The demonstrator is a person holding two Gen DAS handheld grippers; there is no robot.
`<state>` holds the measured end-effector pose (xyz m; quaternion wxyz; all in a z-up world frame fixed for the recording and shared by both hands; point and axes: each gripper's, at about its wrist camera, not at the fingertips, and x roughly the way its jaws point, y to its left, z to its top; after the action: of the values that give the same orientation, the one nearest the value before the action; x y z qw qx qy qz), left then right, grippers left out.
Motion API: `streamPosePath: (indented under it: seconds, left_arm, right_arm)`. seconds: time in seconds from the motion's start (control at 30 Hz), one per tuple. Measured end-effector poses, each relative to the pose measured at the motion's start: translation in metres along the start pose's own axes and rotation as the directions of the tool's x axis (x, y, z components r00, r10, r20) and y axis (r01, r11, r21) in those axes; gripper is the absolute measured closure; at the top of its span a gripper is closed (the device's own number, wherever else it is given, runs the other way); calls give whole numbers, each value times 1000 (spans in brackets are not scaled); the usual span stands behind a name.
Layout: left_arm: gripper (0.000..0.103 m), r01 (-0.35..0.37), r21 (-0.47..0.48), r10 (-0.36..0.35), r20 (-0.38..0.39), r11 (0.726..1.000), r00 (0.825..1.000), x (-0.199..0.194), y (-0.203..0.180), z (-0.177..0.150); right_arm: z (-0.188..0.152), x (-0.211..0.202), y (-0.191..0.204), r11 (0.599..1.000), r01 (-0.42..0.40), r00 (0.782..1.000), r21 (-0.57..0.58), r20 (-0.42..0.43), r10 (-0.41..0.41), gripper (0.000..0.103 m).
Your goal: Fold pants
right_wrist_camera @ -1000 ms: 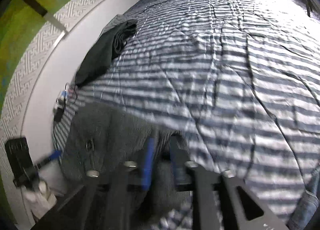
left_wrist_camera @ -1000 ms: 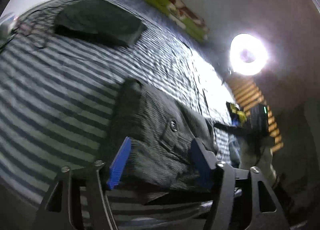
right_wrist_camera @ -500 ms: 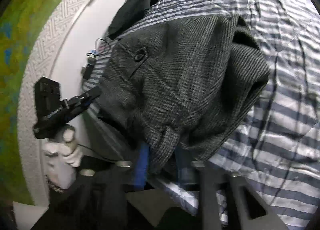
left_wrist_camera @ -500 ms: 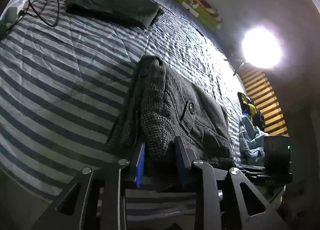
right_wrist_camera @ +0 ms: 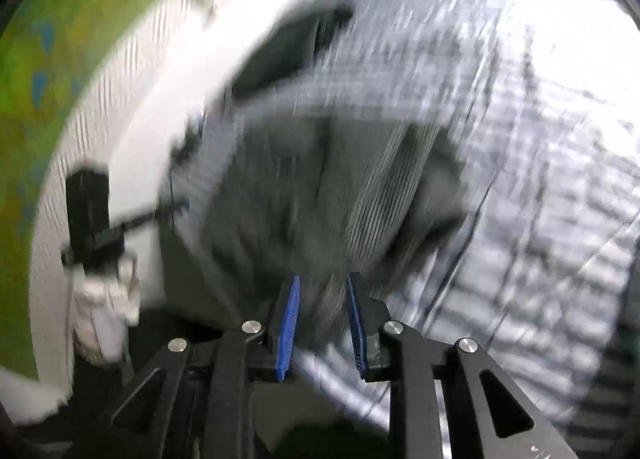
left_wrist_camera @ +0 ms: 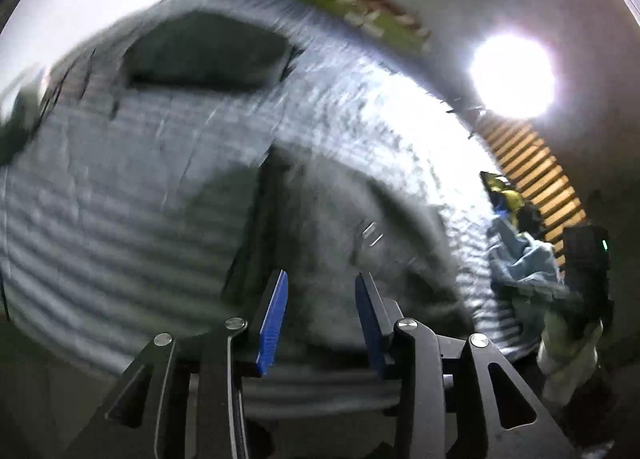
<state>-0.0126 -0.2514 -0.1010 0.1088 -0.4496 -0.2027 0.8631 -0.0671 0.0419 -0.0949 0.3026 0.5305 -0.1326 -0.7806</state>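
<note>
Pants (left_wrist_camera: pixel 336 243) smeared by motion blur, striped bedspread (right_wrist_camera: pixel 540 163) blurred too

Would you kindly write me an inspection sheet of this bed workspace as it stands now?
Surface: striped bedsheet, wrinkled; picture blurred.
Job's things: grey pants folded near the bed's edge.
Clutter: dark folded garment farther back; blue clothes heap beside the bed.
Tools: left tool opening, pads apart, pants beyond them; right tool opening, grey cloth between its pads, contact unclear.
Cables: nothing clearly seen.
Surroundings: bright lamp, wooden slats, white wall.
</note>
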Motion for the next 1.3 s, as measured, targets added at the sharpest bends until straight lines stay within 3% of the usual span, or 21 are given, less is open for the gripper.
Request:
streamPosePath:
  seconds: [0.1, 0.17, 0.27, 0.4, 0.47, 0.5, 0.6, 0.7, 0.8, 0.87, 0.9, 0.97, 1.07, 1.1, 1.17, 1.3]
  left_arm:
    - [65, 55, 74, -55, 0, 996, 998, 15, -35, 19]
    - [64, 96, 130, -91, -39, 987, 995, 39, -61, 22]
    - [64, 163, 189, -141, -125, 968, 982, 76, -92, 14]
    - [64, 207, 226, -154, -234, 952, 960, 115, -114, -6]
    - [63, 202, 243, -132, -275, 949, 952, 132, -115, -20]
    - [62, 199, 239, -126, -289, 951, 949, 140, -112, -27]
    - [61, 223, 224, -157, -278, 949, 948, 136, -107, -31]
    - [58, 252, 195, -196, -265, 948, 944, 123, -107, -30]
    - [54, 295, 173, -256, -219, 940, 942, 100, -101, -26]
    - [51, 267, 197, -234, -173, 943, 957, 84, -96, -20]
    - [51, 219, 203, -193, -140, 954, 971, 74, -89, -16]
    - [51, 165, 150, -153, -91, 975, 984, 61, -64, -9]
    - [51, 55, 54, -48, -118, 997, 992, 61, -23, -12]
    - [54, 55, 22, -51, -144, 998, 988, 65, -12, -15]
    - [54, 123, -20, -125, -149, 992, 981, 61, -1, -26]
    - [53, 81, 49, -72, -158, 996, 985, 39, -9, -28]
  right_arm:
    - [32, -8, -11, 997, 76, 989, 6, 126, -76, 81]
    - [47, 3, -27, 996, 58, 989, 70, 132, -67, 81]
    - [64, 30, -48, 988, 69, 992, 135, 91, -82, 81]
    - [73, 66, -78, 965, -4, 1000, 263, -24, 10, 81]
    - [73, 79, -85, 957, -17, 999, 288, -36, 28, 81]
    - [77, 84, -89, 958, 11, 1000, 286, -17, -6, 82]
    - [88, 83, -102, 934, 225, 971, 277, 22, -240, 82]
    - [82, 57, -96, 947, 146, 978, 287, 104, -183, 81]
    - [66, 29, -50, 984, 118, 969, 133, 203, -144, 81]
    - [58, 34, -21, 989, 146, 968, 28, 202, -149, 81]
    - [53, 40, -5, 988, 152, 970, -32, 194, -143, 81]
    - [47, 51, 12, 980, 173, 970, -95, 192, -152, 81]
    - [45, 68, 13, 977, 189, 971, -95, 167, -172, 81]
    - [45, 78, 5, 971, 221, 967, -85, 149, -207, 81]
    - [43, 99, -12, 937, 332, 940, -108, 124, -318, 82]
    - [33, 78, -25, 944, 327, 939, -39, 124, -320, 79]
